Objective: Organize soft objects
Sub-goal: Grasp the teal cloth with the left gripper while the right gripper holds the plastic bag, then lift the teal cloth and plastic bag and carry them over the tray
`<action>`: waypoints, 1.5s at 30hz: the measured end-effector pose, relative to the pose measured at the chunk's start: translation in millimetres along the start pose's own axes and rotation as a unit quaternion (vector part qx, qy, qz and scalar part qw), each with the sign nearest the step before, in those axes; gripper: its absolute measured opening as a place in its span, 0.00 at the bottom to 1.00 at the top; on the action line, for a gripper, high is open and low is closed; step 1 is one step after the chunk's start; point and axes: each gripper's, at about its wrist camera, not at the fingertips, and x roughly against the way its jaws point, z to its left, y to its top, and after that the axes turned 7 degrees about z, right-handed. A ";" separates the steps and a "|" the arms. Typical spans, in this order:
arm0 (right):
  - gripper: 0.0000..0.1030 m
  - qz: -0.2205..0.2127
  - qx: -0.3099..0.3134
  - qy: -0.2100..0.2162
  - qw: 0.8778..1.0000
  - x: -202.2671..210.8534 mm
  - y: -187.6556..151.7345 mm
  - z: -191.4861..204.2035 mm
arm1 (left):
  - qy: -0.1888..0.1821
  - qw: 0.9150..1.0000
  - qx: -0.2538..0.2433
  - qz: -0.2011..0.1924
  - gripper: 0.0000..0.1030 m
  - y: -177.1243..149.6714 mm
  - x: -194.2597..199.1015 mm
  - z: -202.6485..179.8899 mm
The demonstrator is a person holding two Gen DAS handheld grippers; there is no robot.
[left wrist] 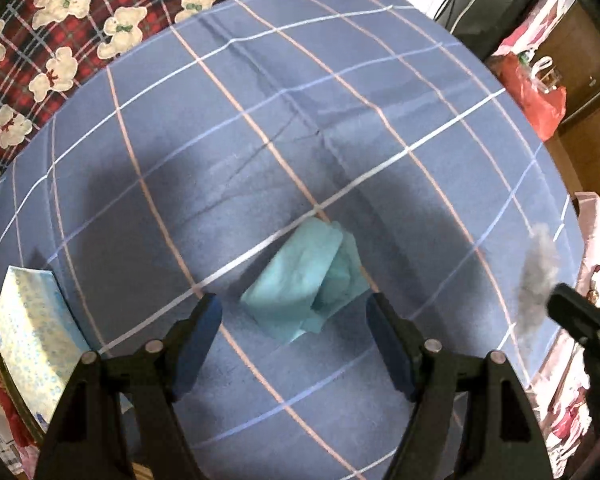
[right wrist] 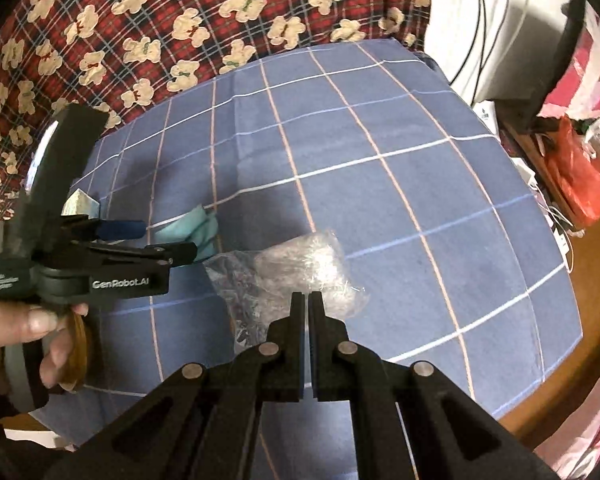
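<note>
My left view: patterned box cut by frame edge; grey blur at right, maybe bag. Right view: left gripper partly hides teal cloth.

A home bedroom: a bed under a blue checked sheet, a red teddy-bear quilt, wall cables and a cluttered wooden side cabinet.

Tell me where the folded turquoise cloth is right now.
The folded turquoise cloth lies on the blue checked sheet, between the open left gripper's fingers in the left wrist view.
</note>
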 end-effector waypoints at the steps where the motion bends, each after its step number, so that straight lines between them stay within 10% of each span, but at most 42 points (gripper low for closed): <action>1: 0.02 0.000 -0.002 0.000 1.000 0.3 -0.6 -2.3 | 0.001 1.000 -0.001 0.001 0.73 -0.5 -1.5 -1.0; 3: 0.02 0.000 -0.008 -0.001 1.000 0.9 -3.2 -7.4 | 0.005 1.000 -0.002 0.003 0.71 -0.9 -4.9 -3.3; 10: 0.02 -0.005 -0.018 0.000 1.000 3.6 -6.9 -15.2 | -0.019 1.000 -0.008 0.005 0.11 -3.3 -7.0 -3.7; 45: 0.02 -0.037 0.042 0.034 0.998 13.8 14.8 51.5 | -0.037 0.997 0.028 -0.056 0.09 -58.6 82.9 30.9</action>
